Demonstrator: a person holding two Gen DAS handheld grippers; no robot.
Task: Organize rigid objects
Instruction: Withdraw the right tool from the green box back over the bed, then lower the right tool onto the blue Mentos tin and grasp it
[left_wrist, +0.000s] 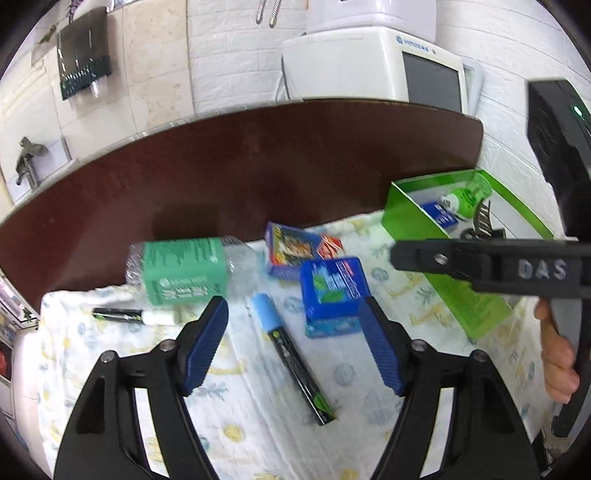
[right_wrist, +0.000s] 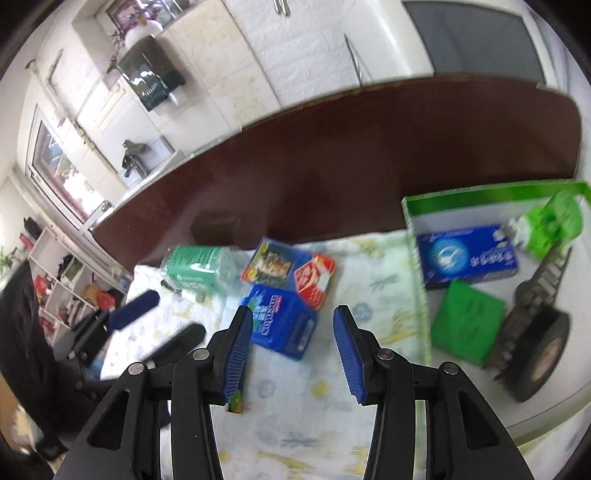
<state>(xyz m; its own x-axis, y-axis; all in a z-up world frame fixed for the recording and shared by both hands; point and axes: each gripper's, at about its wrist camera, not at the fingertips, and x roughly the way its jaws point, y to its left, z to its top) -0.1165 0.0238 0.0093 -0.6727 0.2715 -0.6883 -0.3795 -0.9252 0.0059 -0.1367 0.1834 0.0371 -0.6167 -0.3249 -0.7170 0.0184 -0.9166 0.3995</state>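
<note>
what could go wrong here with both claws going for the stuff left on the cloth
1. The left claw and right claw, both open, point at the same cluster around the blue mints box, so they may collide.
2. The marker and clear bottle lie on their sides and could roll if nudged.
3. The green box is already crowded.

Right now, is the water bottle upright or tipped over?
Tipped over. The bottle lies on its side on the printed cloth, green label facing up, outside the green box.
</note>
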